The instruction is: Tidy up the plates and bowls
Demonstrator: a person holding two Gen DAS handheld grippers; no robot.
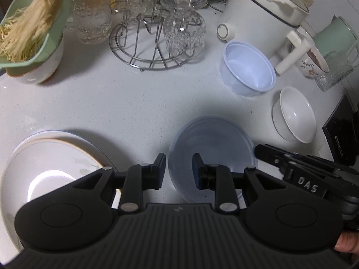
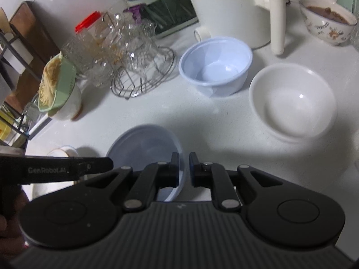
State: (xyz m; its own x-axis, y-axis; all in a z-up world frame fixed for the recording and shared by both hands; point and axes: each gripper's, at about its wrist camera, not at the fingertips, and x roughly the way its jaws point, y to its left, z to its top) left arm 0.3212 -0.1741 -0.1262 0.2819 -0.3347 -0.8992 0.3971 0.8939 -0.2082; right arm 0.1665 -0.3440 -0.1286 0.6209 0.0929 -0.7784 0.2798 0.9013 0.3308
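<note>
A translucent bluish plastic lid (image 1: 213, 143) hangs low over the white counter, held from both sides. My left gripper (image 1: 179, 170) is shut on its left rim, one pad outside and one over the top. On the opposite rim of the lid (image 2: 143, 143) my right gripper (image 2: 184, 168) is shut with only a narrow gap between its pads. A stack of white plates (image 1: 56, 157) lies at the lower left. Further back stand a light blue plastic bowl (image 1: 246, 67) (image 2: 215, 67) and a white bowl (image 1: 294, 116) (image 2: 291, 103), both upright and empty.
A wire rack with glasses (image 1: 152, 44) stands at the back. A green colander of noodles (image 1: 33, 29) rests on a white bowl at the left. A white electric pot (image 1: 264, 11), a patterned bowl (image 1: 314, 62) and a black box (image 1: 341, 130) crowd the right.
</note>
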